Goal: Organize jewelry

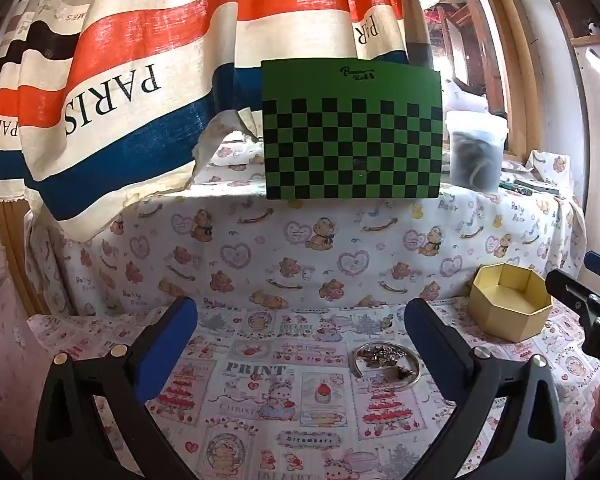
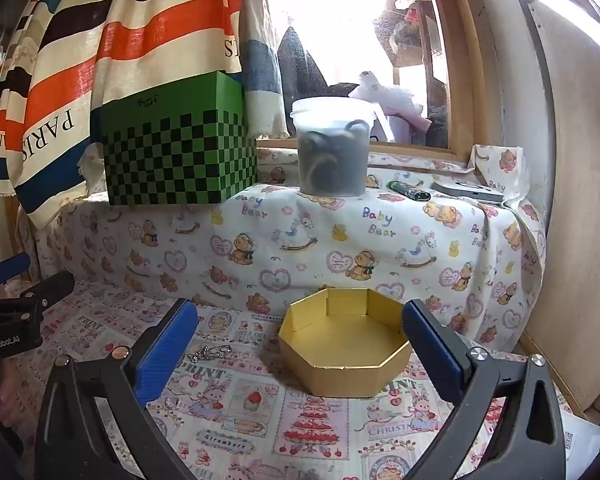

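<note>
Jewelry (image 1: 388, 360), a small silvery tangle of chain, bangle and charms, lies on the printed pink patchwork tablecloth (image 1: 284, 412) ahead of your left gripper (image 1: 300, 340), just inside its right finger and touching neither pad. Largest around it: the green-and-black checkered box (image 1: 352, 132) on the raised ledge, then the translucent lidded plastic tub (image 2: 332, 148) beside it. The empty gold octagonal cardboard box (image 2: 346, 348) sits between the fingers of your right gripper (image 2: 300, 340), untouched. Both grippers stand spread fully wide, holding nothing.
</note>
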Demonstrator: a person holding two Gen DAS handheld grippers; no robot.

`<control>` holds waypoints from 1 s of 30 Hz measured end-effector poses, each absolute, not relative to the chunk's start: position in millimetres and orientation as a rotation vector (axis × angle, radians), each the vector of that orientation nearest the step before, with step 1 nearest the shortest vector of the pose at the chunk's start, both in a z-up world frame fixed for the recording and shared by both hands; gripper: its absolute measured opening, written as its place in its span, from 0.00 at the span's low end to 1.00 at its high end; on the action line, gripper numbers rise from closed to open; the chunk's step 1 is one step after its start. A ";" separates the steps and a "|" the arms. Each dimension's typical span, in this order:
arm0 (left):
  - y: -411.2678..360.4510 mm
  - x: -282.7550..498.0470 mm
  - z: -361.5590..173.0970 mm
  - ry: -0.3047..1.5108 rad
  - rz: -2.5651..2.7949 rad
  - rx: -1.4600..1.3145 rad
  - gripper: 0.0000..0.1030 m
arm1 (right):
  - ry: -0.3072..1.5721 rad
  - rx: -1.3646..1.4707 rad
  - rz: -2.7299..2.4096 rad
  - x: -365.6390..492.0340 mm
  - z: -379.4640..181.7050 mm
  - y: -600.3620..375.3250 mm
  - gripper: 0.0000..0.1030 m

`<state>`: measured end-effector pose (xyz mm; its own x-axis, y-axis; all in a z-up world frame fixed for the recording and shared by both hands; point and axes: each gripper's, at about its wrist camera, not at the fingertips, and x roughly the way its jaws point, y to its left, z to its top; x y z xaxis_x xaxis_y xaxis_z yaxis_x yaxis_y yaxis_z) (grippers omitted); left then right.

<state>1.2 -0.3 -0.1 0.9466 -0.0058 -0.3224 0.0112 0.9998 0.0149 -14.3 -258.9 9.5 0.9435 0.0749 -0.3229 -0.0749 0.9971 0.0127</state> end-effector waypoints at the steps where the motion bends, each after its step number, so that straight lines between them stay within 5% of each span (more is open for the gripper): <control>1: -1.5 0.7 -0.1 0.321 -0.003 0.029 1.00 | 0.321 0.005 0.077 -14.5 9.6 -258.8 1.00; 30: -1.0 -2.9 0.2 0.305 -0.004 0.022 1.00 | 0.323 -0.025 0.070 -15.1 9.0 -256.8 1.00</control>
<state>-2.9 -1.0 0.2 0.9538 -0.0005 -0.3004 0.0071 0.9998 0.0209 -15.1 -256.8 9.0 0.9458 0.0643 -0.3183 -0.0723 0.9973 -0.0134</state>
